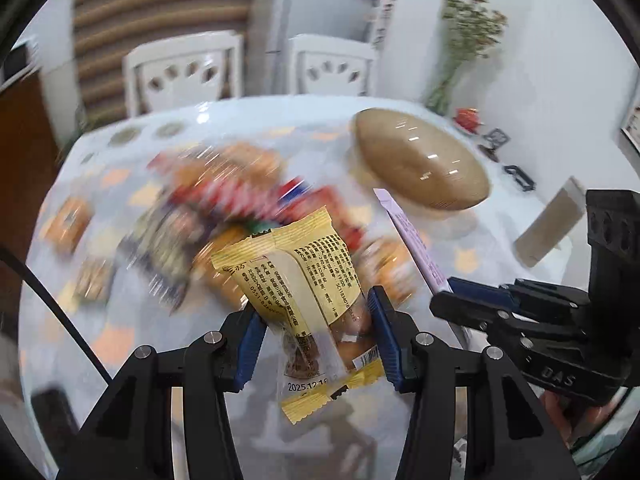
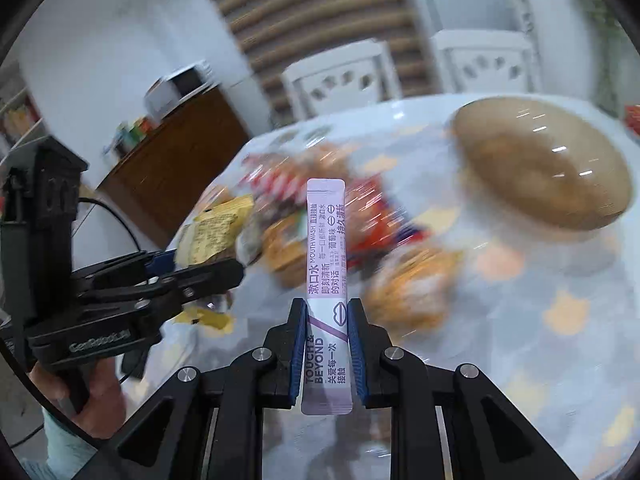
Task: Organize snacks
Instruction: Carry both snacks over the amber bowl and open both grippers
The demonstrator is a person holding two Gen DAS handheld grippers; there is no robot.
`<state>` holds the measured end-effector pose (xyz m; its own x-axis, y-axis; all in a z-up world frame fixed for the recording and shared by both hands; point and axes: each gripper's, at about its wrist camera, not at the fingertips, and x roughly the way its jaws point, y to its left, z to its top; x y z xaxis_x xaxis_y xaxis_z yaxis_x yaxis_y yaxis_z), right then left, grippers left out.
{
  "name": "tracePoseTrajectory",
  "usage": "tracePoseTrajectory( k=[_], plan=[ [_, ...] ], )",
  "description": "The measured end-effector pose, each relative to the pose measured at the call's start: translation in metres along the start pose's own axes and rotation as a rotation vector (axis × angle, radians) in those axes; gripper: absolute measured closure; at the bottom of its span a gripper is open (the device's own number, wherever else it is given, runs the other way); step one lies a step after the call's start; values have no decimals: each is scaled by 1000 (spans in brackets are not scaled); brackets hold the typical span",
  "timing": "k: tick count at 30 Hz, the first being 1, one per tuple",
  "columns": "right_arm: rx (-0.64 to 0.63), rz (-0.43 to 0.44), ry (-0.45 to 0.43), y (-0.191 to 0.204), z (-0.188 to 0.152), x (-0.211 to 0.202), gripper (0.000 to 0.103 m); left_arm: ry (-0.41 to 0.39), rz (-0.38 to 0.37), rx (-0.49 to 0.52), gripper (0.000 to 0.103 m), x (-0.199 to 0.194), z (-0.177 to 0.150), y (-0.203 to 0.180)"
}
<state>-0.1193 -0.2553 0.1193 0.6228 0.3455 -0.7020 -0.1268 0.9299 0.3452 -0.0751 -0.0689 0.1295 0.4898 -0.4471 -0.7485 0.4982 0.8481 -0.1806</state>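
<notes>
While the blurred heap of bright snack packets [image 1: 224, 208] lies on the white patterned tablecloth [image 1: 120, 340], a yellow crimped-edge snack wrapper with a clear window [image 1: 308, 300] is clamped between the left gripper's [image 1: 316, 340] blue pads. The right gripper [image 2: 327, 352] pinches a slim lilac mouthwash sachet [image 2: 326, 264] upright (its label reads "MOUTH WASH"). A tan oval glossy bowl [image 1: 420, 164] sits beyond, near two white chairs [image 1: 184, 72].

Two white chairs [image 1: 184, 72] stand behind the table [image 1: 256, 120], dried flowers [image 1: 466, 32] at its corner.
</notes>
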Motion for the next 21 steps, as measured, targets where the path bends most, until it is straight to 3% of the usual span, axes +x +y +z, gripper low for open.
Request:
tracePoseTrajectory(
  k=[7,11,19,20,21],
  plan=[
    [238,-235,-52,-97,43,-29,83,29,-78,129,56,51,76,-51],
    [378,-270,-51,-143,64,-28,83,47,-124,162,56,88,117,-71],
    [419,-370,-40,-159,100,-12,83,56,-175,188,55,133,151,-94],
    [425,-380,-49,-163,105,-11,83,38,-177,189,53,136,155,-96],
    [433,-385,-52,-167,107,-8,82,24,-177,189,42,138,159,-97]
  ],
)
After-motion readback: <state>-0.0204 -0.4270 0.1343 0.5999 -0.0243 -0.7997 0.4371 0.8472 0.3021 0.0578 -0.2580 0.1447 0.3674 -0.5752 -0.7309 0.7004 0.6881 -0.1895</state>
